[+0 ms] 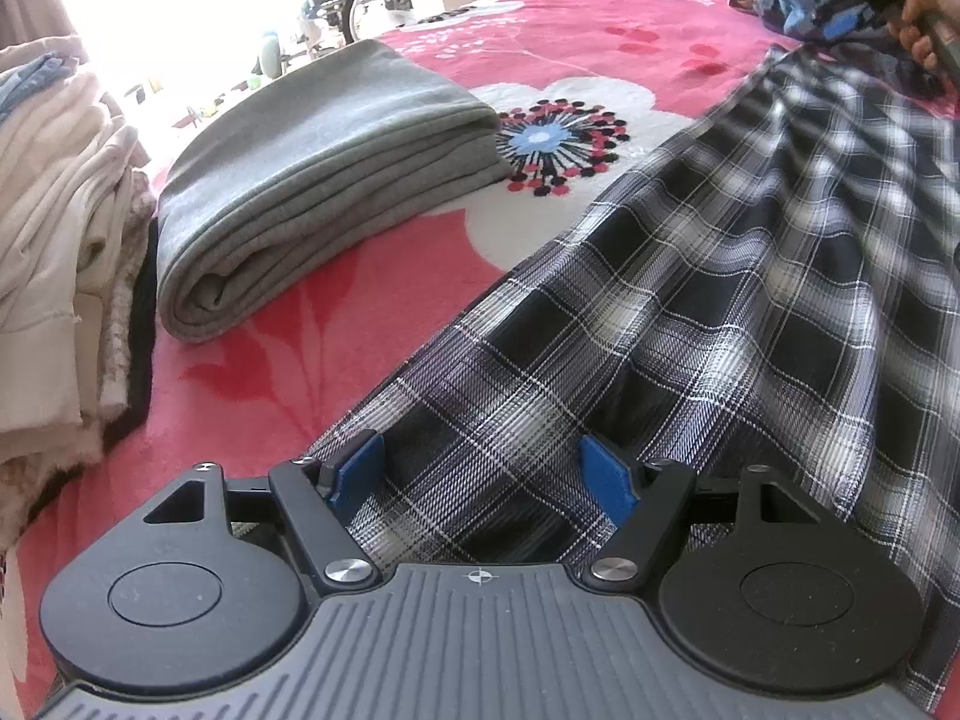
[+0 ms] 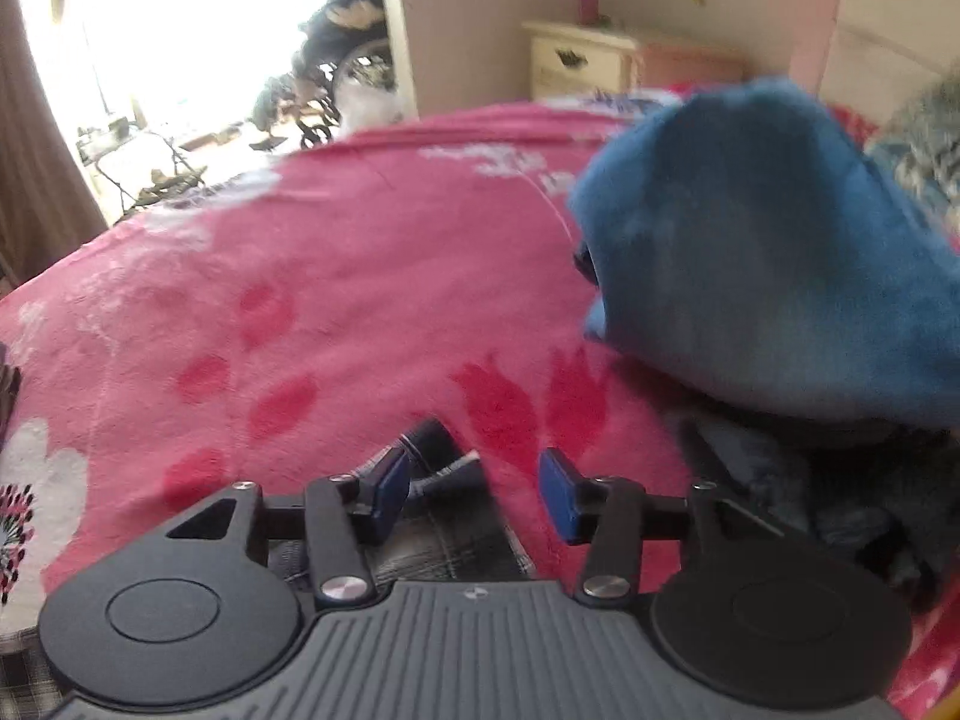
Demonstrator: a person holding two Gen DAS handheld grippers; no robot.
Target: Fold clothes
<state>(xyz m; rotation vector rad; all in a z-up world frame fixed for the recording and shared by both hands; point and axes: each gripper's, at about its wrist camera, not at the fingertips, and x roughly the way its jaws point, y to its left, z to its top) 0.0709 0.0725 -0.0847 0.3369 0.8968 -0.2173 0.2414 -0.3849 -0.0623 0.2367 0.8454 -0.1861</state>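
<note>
Step in hand is laying out the plaid garment (image 1: 690,312) along the bed (image 1: 420,48): my left claw (image 1: 480,474) stands apart over its near end, my right claw (image 2: 474,489) apart, nothing clamped; next, regrip an edge to fold.

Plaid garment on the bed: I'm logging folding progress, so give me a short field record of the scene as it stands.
surface: pink floral blanket
garment in work: plaid garment, spread out diagonally, not yet folded
already folded: grey cloth, lying left of the plaid garment
stack: pale clothes at the left edge
unfolded pile: blue garment at the far right
left gripper: open, plaid cloth between the fingers
right gripper: open, a plaid corner beneath it
</note>
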